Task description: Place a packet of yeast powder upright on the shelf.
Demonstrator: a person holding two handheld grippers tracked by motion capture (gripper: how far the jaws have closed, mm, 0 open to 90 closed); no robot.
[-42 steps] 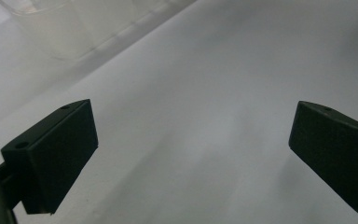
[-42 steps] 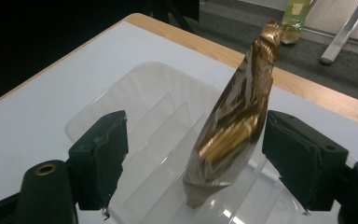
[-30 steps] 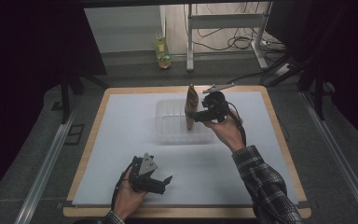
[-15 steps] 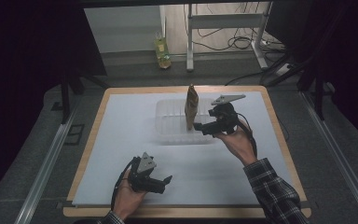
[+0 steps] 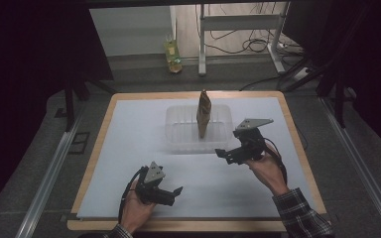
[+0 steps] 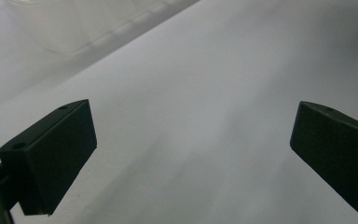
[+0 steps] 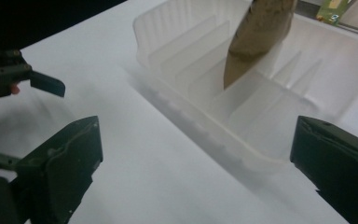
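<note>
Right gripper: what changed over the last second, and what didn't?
The right gripper let go of the brown wedge and drew back toward the table's near right. Its jaws have just been opening and now stand wide with nothing between them. The wedge stays upright in the clear slotted tray. The left gripper kept its place near the front edge, jaws open over the white mat.

Showing translucent, ribbed plastic in the tray (image 5: 179,130), matt brown, rough paper-like skin on the upright piece (image 5: 204,114), matt white sheet (image 5: 129,144), wooden table edge (image 5: 97,145).
</note>
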